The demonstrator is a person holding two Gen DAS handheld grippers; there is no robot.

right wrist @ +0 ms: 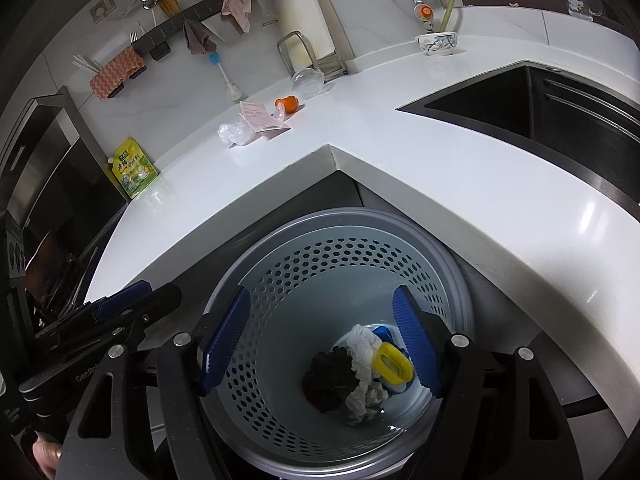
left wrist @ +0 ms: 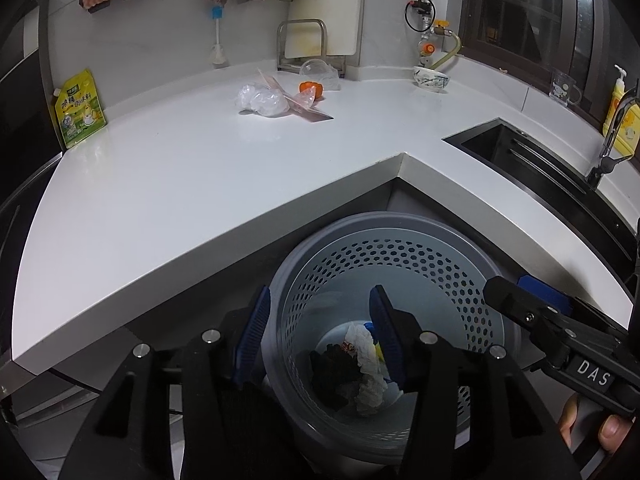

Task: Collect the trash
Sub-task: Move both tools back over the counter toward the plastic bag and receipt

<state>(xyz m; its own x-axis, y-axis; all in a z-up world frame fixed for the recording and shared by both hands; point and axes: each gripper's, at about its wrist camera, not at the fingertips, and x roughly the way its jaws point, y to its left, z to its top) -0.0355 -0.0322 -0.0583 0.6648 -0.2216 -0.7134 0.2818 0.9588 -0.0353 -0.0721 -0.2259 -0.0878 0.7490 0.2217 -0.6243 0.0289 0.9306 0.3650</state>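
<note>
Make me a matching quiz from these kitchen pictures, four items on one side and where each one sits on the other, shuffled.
Things:
1. yellow ring
2. patterned bowl
3. green pouch
4. crumpled clear plastic

Places:
A. counter, beside the pink receipt
B. bottom of the grey perforated bin
C. left end of the counter, leaning on the wall
D. back counter, under the gas valve

Pairs: 1-B, 2-D, 3-C, 4-A

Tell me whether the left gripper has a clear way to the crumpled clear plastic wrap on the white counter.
Probably yes: the left gripper is open and empty over the bin, and bare white counter lies before the crumpled clear plastic wrap.
</note>
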